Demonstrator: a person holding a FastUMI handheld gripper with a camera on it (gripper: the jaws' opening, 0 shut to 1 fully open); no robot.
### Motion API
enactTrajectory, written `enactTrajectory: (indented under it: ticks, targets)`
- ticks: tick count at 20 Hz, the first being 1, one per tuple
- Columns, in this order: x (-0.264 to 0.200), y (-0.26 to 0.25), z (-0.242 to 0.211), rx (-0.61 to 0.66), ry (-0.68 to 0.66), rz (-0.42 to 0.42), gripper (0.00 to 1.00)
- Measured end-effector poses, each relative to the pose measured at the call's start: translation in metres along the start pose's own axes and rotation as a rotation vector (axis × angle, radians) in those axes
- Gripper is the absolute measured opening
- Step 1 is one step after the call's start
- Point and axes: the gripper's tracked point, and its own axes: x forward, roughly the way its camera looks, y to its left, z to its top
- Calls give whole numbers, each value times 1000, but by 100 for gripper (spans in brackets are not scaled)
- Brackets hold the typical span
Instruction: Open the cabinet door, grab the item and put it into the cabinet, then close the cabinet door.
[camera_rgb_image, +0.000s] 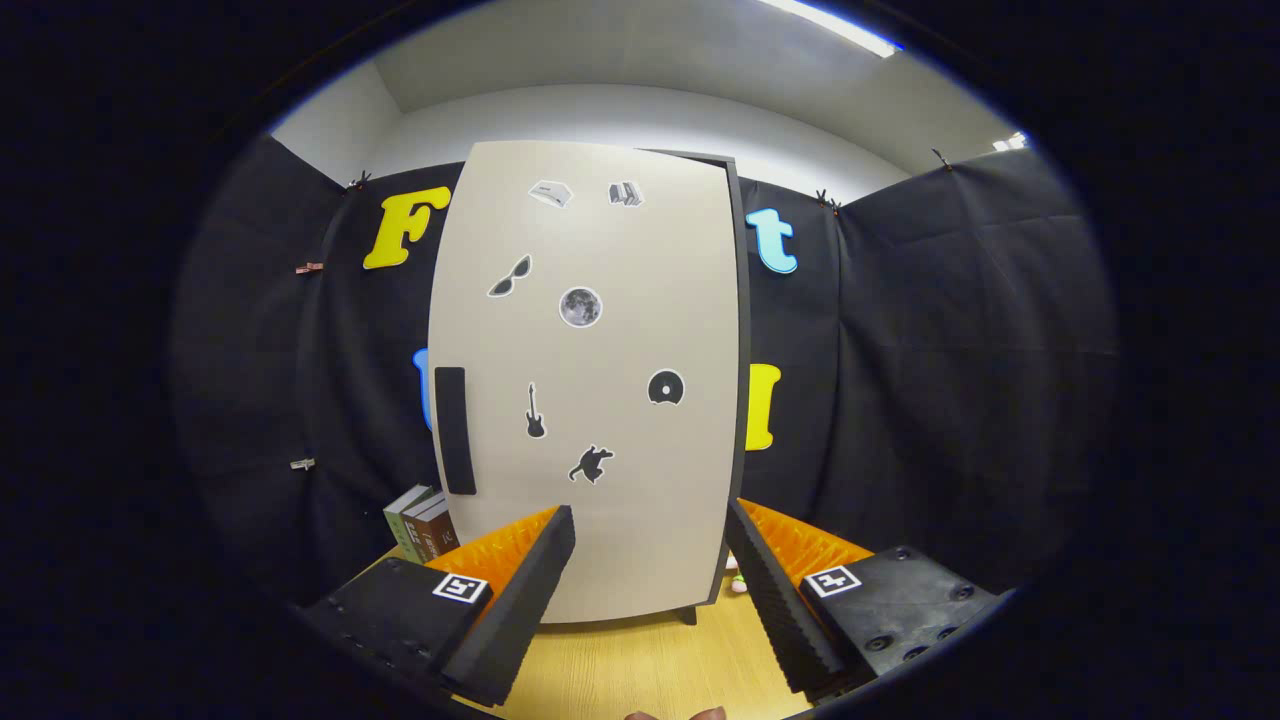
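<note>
A tall cabinet stands upright on the wooden table, straight beyond my fingers. Its beige door (590, 380) is closed and carries several small stickers. A dark vertical handle (455, 430) sits at the door's left side, above my left finger. My gripper (650, 525) is open, its two fingers spread wide with nothing between them, a short way in front of the door's lower part. A small pink and green item (737, 583) peeks out at the cabinet's right foot, mostly hidden behind my right finger.
A few books (420, 520) stand to the left of the cabinet base. The wooden tabletop (640, 660) runs under my fingers. Black cloth walls close the booth on both sides and behind.
</note>
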Motion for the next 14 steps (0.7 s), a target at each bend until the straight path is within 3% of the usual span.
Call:
enactTrajectory:
  ticks: [14]
  targets:
    - [4, 0, -1, -3, -4, -2, 99]
